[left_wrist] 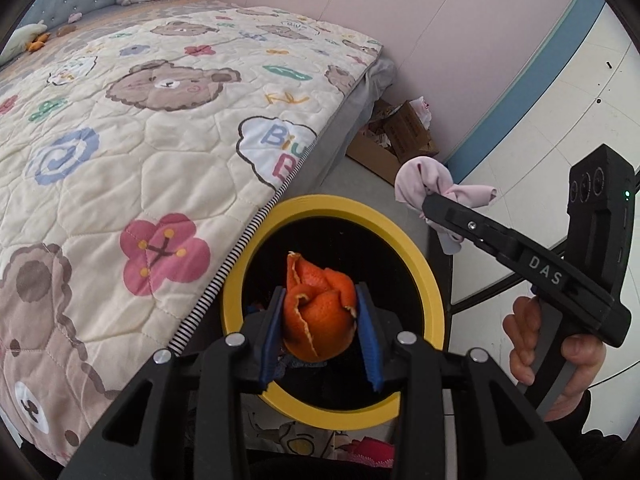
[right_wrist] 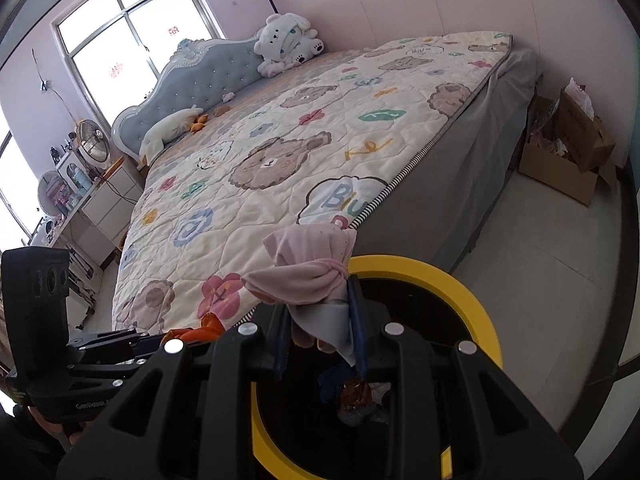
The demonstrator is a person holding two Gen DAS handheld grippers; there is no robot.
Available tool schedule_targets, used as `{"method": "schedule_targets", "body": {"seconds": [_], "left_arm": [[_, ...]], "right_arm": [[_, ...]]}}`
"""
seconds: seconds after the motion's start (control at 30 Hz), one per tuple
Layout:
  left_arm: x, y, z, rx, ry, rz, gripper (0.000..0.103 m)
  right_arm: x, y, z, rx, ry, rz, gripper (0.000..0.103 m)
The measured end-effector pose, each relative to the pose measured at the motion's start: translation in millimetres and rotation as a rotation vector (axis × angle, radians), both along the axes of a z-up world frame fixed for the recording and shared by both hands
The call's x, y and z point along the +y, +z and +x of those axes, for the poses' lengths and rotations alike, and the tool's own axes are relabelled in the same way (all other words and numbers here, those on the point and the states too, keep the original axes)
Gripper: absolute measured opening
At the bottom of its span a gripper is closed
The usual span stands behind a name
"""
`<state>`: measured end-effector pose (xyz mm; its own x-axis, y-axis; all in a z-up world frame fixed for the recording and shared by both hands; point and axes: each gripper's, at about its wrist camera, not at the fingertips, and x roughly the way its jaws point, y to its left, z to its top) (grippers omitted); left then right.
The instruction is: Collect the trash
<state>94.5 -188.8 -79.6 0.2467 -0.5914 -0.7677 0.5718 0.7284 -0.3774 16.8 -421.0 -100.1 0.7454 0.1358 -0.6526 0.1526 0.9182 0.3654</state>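
Note:
My left gripper [left_wrist: 320, 300] is shut on an orange peel [left_wrist: 320, 312] and holds it over the dark opening of a yellow-rimmed bin [left_wrist: 232, 296] beside the bed. My right gripper [right_wrist: 318, 300] is shut on a crumpled pink and grey cloth [right_wrist: 308, 268], above the same bin [right_wrist: 476, 312]. In the left wrist view the right gripper [left_wrist: 430, 204] shows at the right with the cloth [left_wrist: 432, 184] in its tip. In the right wrist view the left gripper [right_wrist: 176, 338] shows at lower left with the peel [right_wrist: 200, 332]. Some trash lies inside the bin [right_wrist: 356, 396].
A bed with a bear-print quilt [left_wrist: 140, 140] fills the left, its edge next to the bin. A plush toy [right_wrist: 288, 44] sits by the headboard. An open cardboard box [right_wrist: 568, 156] stands on the floor by the pink wall. A dresser with a fan [right_wrist: 94, 140] is at far left.

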Motion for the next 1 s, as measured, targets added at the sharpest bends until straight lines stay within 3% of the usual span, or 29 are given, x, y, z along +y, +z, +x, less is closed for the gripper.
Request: {"method": "schedule_targets", "body": {"seconds": [0.4,0.47,0.6,0.63,1.0], "left_arm": [[-1,-3,-4,0.015,-0.03,-0.027,0.035],[-1,-3,-4,0.02,-0.032,-0.033,0.039],[2,0,-4,0.024,-0.025,-0.048,0.059],[4,0,-4,0.021,-0.023,-0.052,0.06],[15,2,3,0.026,0.009,-0.065,0.06]], "right_arm": [[-4,-1,0,-0.002,-0.021,0.0,0.027],[-5,0,0,-0.004,-0.027,-0.008,0.028],[-12,3,-1,-0.01,-0.064,-0.015,0.033],[-14,4,-2,-0.011,-0.075,-0.018,0.033],[-14,11,8,-0.016,-0.086,-0.051,0.033]]}}
